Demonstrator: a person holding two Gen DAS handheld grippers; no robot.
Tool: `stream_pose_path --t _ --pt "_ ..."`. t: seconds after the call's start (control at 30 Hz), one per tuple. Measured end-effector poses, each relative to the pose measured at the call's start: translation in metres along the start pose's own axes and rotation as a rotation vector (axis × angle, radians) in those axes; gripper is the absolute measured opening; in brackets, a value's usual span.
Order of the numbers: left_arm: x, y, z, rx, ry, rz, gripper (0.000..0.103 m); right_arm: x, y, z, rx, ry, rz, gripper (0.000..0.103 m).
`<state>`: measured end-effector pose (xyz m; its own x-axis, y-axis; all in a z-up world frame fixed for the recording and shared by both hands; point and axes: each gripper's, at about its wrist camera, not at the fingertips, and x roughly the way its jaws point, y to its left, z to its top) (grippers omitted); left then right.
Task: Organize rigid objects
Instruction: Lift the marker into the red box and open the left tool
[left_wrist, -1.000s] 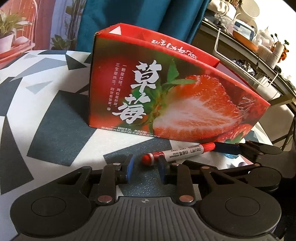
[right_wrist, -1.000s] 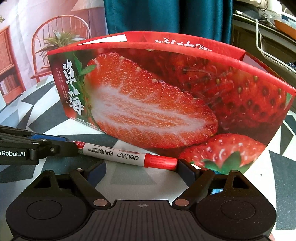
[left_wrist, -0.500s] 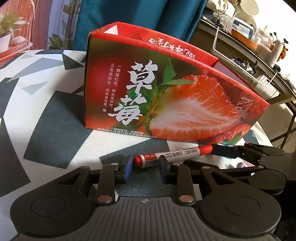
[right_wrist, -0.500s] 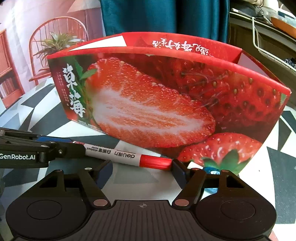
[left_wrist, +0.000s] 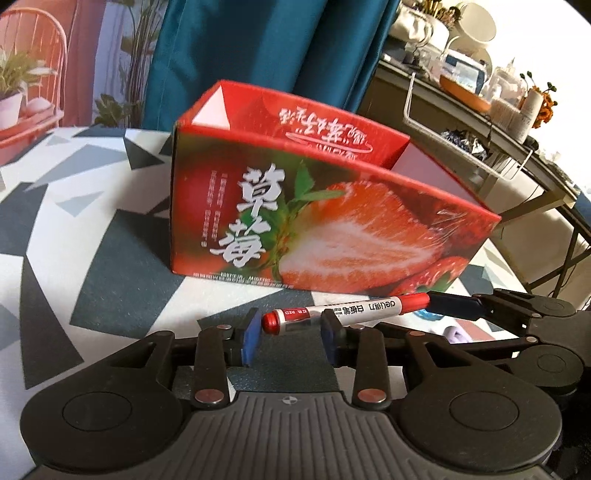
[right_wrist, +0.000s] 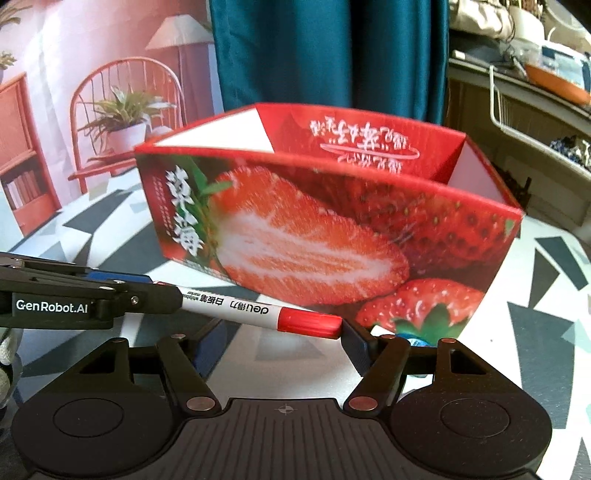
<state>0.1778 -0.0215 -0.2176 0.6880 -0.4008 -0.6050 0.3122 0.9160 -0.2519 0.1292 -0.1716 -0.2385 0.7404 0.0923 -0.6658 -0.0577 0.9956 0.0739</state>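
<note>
A red and white whiteboard marker (left_wrist: 347, 311) lies crosswise between my two grippers, above the table, in front of the open red strawberry box (left_wrist: 314, 221). My left gripper (left_wrist: 290, 338) has its blue pads either side of the marker's butt end with a gap showing. My right gripper (right_wrist: 282, 341) is spread wide; the marker's red cap (right_wrist: 308, 323) rests against its right fingertip (right_wrist: 352, 343). In the right wrist view the left gripper's fingers (right_wrist: 110, 291) cover the marker's (right_wrist: 236, 306) other end. The box (right_wrist: 328, 236) stands open-topped.
The table (left_wrist: 92, 251) has a grey, black and white triangle pattern. A blue curtain (left_wrist: 258, 55) hangs behind the box. A cluttered shelf with a white wire rack (left_wrist: 461, 122) stands at the right. A small blue object (right_wrist: 410, 338) peeks past the right finger.
Both grippers and the marker have risen and drawn back from the box; the box's open top now shows. The marker has shifted along the left gripper's pads.
</note>
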Motion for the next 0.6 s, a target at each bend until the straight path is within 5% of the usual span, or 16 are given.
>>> stream_pose_path --t 0.6 --pt "-0.058 -0.016 0.024 0.046 -0.157 0.006 0.043 -0.065 0.019 0.030 -0.054 -0.175 0.009 0.066"
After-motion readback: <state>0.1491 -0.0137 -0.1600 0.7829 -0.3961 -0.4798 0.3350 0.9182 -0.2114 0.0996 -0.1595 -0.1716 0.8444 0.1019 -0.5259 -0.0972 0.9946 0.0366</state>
